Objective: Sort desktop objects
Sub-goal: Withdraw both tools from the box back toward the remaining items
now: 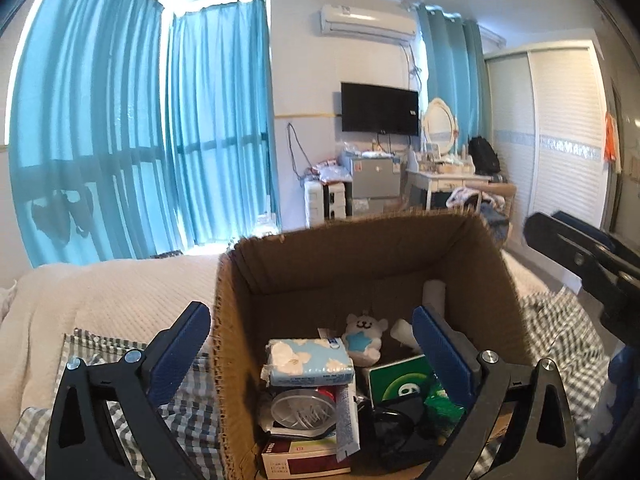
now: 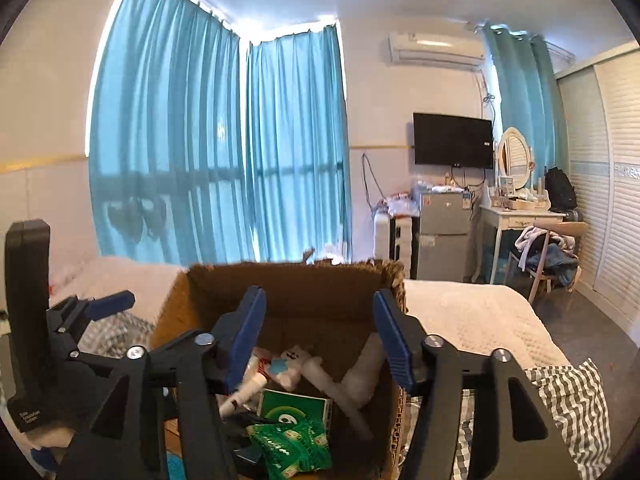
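An open cardboard box (image 1: 340, 264) stands on the bed and holds several items: a blue flowered tissue pack (image 1: 308, 362), a white bear plush (image 1: 362, 338), a green box (image 1: 400, 380), green sachets (image 2: 292, 444), a white tube (image 1: 346, 420), black sunglasses (image 1: 392, 428), a red box (image 1: 304, 460) and a white roll (image 1: 434, 292). My left gripper (image 1: 310, 314) is open and straddles the box's left wall, one finger outside and one inside. My right gripper (image 2: 320, 296) is open above the box (image 2: 280, 276), with nothing between its pads. In each wrist view the other gripper shows at the edge (image 1: 560, 226) (image 2: 112, 304).
The box rests on a grey checked cloth (image 1: 188, 408) over a cream bedspread (image 1: 120, 296). Behind are blue curtains (image 1: 216, 120), a wall TV (image 1: 379, 108), a small fridge (image 1: 376, 178), a white dressing table (image 1: 444, 178), a chair with clothes (image 2: 552, 252) and a wardrobe (image 1: 560, 140).
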